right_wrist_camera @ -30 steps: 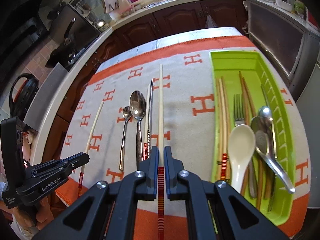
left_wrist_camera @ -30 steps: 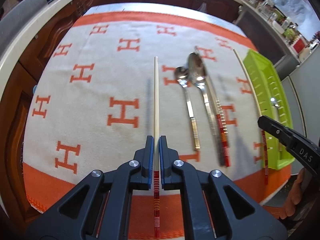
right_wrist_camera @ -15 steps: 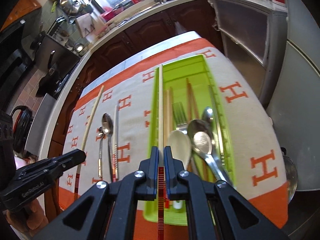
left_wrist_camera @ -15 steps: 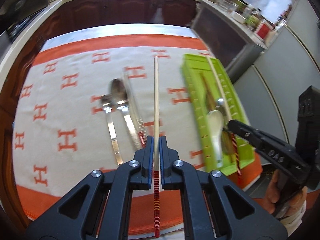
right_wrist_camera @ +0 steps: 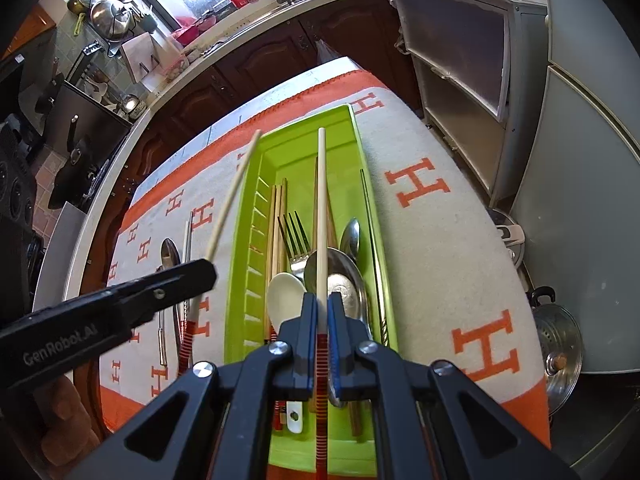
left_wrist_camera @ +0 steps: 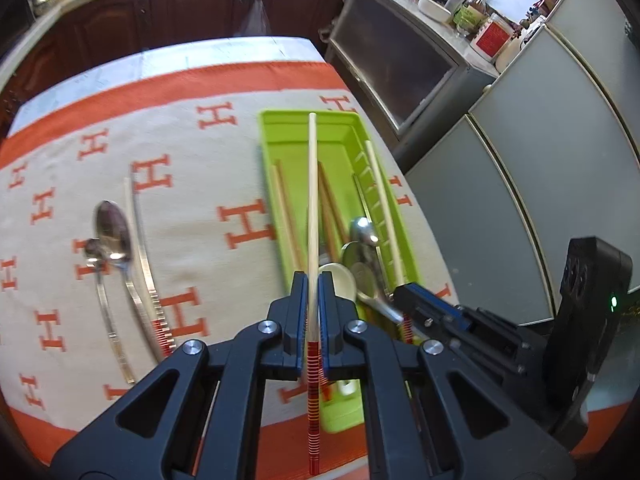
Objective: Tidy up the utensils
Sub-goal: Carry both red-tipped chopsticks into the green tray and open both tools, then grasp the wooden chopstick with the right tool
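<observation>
Chopsticks [left_wrist_camera: 312, 200] [right_wrist_camera: 321, 208], one clenched per gripper: left gripper [left_wrist_camera: 313, 312], right gripper [right_wrist_camera: 322, 320]; both above green tray [right_wrist_camera: 240, 280], apparently not touching it.

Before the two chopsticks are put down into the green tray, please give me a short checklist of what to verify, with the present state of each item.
1. Left gripper shut on its chopstick: ok.
2. Right gripper shut on its chopstick: ok.
3. Right chopstick lies over the green tray: ok.
4. Left chopstick lies over the tray: ok in the left wrist view, though in the right wrist view its tip reaches past the tray's left wall; cannot tell.
5. Free space in the tray: not ok near this end, where the white spoon and metal spoons crowd it.
6. Height above the tray: cannot tell.
</observation>
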### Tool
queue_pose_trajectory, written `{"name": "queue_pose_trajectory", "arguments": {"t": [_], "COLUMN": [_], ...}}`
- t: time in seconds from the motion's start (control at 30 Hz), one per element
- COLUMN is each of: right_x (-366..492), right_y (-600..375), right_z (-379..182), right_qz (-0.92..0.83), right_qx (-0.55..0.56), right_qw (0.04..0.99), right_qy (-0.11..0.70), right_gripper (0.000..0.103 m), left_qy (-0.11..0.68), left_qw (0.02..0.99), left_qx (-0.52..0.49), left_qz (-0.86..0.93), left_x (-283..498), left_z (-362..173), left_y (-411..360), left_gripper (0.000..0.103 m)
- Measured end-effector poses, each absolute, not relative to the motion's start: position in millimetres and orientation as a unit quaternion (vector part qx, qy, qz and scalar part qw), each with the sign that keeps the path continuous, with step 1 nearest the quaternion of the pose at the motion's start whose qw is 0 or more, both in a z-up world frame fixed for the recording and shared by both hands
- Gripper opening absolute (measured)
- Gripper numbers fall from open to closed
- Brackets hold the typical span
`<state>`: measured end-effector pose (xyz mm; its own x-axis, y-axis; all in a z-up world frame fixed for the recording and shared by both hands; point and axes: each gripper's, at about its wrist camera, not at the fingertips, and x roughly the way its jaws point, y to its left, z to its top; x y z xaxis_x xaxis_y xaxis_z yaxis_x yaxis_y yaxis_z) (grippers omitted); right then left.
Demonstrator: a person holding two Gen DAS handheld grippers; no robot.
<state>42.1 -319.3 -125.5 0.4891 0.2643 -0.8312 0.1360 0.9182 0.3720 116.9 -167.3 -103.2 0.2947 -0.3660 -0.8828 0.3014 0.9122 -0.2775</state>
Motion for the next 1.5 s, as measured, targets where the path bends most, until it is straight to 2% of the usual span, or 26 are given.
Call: {"name": "queue_pose_trajectory", "arguments": {"t": [0.47,0.6,0.67,0.8,0.83,1.17,1.3,1.5], "right_x": [57,55,53,48,47,34,28,22], "right_y": [-317,-317,-317,-317,-316,-302,-294,-276], "right_z": [-128,-126,-124,-122,-122,-116,-114,-109], "right_qz": [0.021,0.016,0.014,0.011,0.011,0.016,0.022,0.030], "right_qx": [0.180,0.178,0.178,0.179,0.180,0.166,0.164,0.149], "right_qw": [0.841,0.842,0.844,0.844,0.843,0.844,0.844,0.847], "right_qy": [0.510,0.509,0.506,0.506,0.506,0.510,0.510,0.509], "right_gripper": [0.006,0.011,0.014,0.014,0.014,0.014,0.019,0.019], "left_qy": [0.565,0.559,0.557,0.553,0.548,0.529,0.530,0.536], "left_qw": [0.801,0.807,0.808,0.812,0.815,0.832,0.835,0.834], "left_qx": [-0.019,0.006,0.020,0.033,0.034,0.039,0.039,0.015], "left_qz": [-0.194,-0.189,-0.189,-0.186,-0.185,-0.161,-0.146,-0.126], "left_x": [128,121,115,104,101,75,65,60], "left_z": [-137,-135,-132,-126,-123,-106,-108,-110], "left_y": [-181,-178,-177,-173,-170,-134,-115,-85], "left_gripper": [0.003,0.004,0.008,0.036,0.039,0.040,0.040,0.040]}}
